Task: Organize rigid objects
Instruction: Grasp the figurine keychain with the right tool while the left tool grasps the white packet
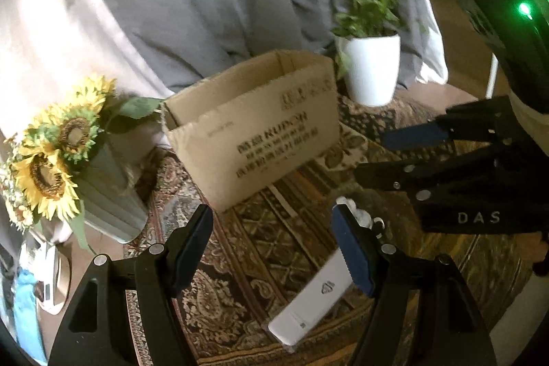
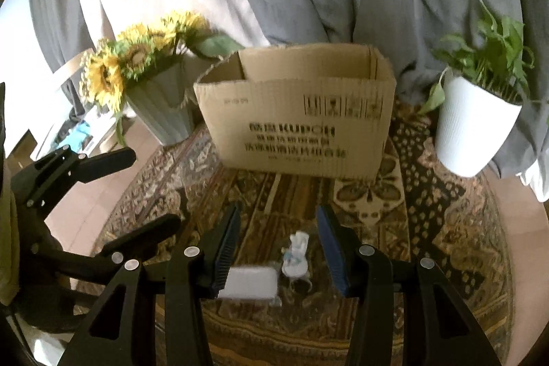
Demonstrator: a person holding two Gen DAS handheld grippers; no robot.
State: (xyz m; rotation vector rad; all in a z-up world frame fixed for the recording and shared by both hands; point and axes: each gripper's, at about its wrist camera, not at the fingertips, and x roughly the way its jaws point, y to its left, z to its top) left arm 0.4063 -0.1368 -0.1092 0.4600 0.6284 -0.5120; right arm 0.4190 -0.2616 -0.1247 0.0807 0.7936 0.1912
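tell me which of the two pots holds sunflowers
The ribbed grey-green vase left of the cardboard box holds the yellow sunflowers. The smooth white pot to the box's right holds only leafy green stems, no blooms.

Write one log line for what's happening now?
left gripper: open | right gripper: open | white box, small figure: on rug | cardboard box: open
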